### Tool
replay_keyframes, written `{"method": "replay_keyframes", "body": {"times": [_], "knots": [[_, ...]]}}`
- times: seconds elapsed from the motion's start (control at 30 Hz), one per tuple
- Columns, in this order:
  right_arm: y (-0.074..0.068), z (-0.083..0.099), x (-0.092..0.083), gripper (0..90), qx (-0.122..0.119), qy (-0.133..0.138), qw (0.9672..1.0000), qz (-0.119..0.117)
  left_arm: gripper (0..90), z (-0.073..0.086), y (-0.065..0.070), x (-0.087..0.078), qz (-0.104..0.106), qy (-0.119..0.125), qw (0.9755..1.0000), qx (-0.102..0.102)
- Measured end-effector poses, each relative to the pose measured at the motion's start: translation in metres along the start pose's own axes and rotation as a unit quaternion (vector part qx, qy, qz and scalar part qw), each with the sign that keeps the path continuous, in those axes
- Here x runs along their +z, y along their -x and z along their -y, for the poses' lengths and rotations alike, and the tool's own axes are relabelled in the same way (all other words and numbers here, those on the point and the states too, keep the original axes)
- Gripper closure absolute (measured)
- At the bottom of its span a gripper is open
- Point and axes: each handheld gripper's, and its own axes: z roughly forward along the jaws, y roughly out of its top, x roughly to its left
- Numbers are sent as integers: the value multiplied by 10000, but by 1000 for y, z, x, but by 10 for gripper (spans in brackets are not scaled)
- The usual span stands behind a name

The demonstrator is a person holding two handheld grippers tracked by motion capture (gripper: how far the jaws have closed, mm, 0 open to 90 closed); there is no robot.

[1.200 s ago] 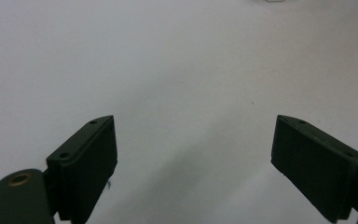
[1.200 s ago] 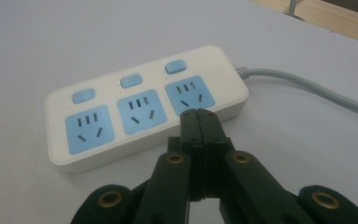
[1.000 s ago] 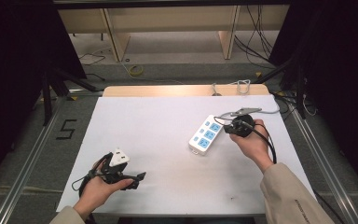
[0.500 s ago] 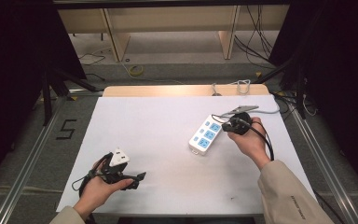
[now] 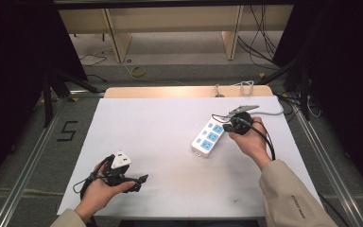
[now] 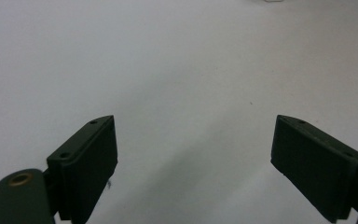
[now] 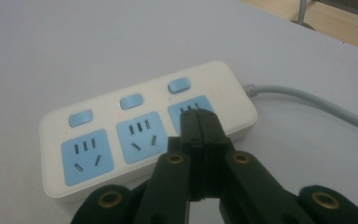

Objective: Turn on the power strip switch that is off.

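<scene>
- a white power strip (image 5: 209,137) with three blue sockets and three blue switches lies flat on the white tabletop (image 5: 160,127), right of the middle, slanting from near left to far right in the high view.
- its grey cable (image 7: 307,100) leaves the far end and runs off toward the right edge of the tabletop.
- the right tool (image 5: 231,124), held in the person's right hand (image 5: 250,139), sits at the far end of the power strip; its jaws are clenched together with nothing between them.
- in the right gripper view the closed tips (image 7: 198,122) of that tool lie over the blue socket nearest the cable end; whether they press on it or hover just above cannot be told.
- small red lights glow beside the switches in the right gripper view.
- the left tool (image 5: 139,182), held in the person's left hand (image 5: 101,194), is near the front left part of the tabletop, well apart from the power strip, pointing right across the sheet.
- its jaws stand wide and released, with bare white tabletop between them in the left gripper view (image 6: 196,154).
- a wooden board (image 5: 170,92) shows past the far edge of the tabletop.
</scene>
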Motion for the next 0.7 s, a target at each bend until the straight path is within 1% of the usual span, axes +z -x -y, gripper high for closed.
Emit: {"method": "replay_keyframes", "body": {"times": [0.47,0.7], "knots": [[-1,-4,6,900,-13,-22,10000,16,141,0,1,-1,13,-17,10000,3],[-2,-7,10,900,-20,-40,10000,-15,141,0,1,0,17,-7,10000,6]]}}
